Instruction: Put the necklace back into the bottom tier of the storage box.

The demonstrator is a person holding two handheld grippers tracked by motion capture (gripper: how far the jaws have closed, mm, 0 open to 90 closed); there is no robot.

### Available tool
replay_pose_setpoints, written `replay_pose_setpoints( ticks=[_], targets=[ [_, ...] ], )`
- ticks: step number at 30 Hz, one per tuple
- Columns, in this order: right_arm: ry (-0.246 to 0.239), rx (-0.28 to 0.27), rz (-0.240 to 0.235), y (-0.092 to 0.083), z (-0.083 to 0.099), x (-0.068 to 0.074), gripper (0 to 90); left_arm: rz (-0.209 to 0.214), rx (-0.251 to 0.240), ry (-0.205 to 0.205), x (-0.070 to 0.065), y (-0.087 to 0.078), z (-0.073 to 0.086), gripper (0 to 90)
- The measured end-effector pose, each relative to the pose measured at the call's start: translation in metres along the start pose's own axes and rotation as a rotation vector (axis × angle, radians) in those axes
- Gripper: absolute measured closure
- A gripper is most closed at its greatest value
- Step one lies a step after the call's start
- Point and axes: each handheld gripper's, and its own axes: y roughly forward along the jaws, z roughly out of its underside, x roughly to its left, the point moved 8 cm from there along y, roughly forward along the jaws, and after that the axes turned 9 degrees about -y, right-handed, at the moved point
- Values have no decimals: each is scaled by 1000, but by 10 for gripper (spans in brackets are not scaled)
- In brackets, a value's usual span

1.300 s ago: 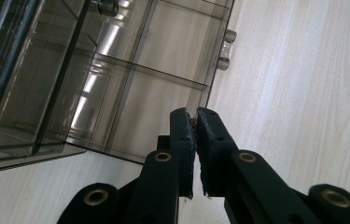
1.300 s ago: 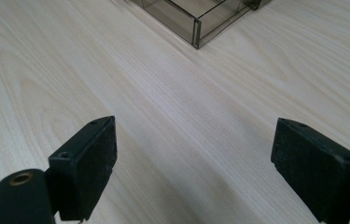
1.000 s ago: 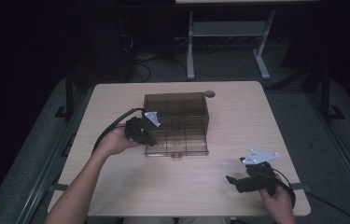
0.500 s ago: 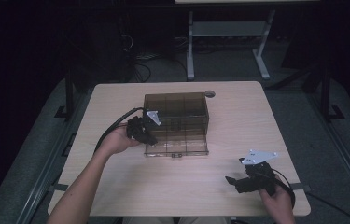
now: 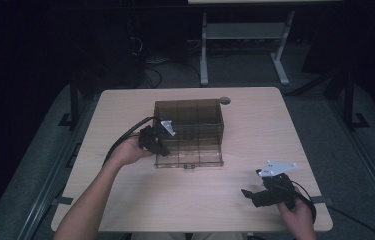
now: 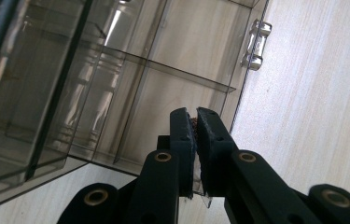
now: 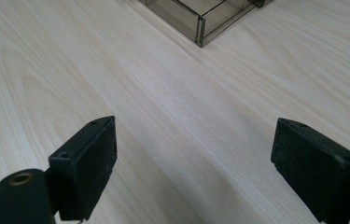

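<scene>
On the table (image 5: 125, 200), a smoky clear divider box (image 5: 190, 132); left gripper (image 6: 195, 126) pinches its wall, right gripper (image 7: 193, 154) sits wide apart nearby.

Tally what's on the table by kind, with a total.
Smoky clear compartment box, lid open: 1
Black hand-held grippers: 2, the left gripper with jaws closed on the box's wall, the right gripper with jaws wide apart over bare table
Total: 3

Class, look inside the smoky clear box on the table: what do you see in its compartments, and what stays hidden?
Inside the compartment box, thin dividers split it into cells; those in view look empty. The left gripper, shut on its wall, covers part of one cell, and dark tinting obscures the far ones.
</scene>
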Motion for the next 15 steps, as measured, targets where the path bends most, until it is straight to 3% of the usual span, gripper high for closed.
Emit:
replay_pose_setpoints(
  ticks=[15],
  targets=[
    [-5, 3, -7, 0, 0, 1, 137, 7, 23, -21, 2, 10, -1, 850]
  ],
)
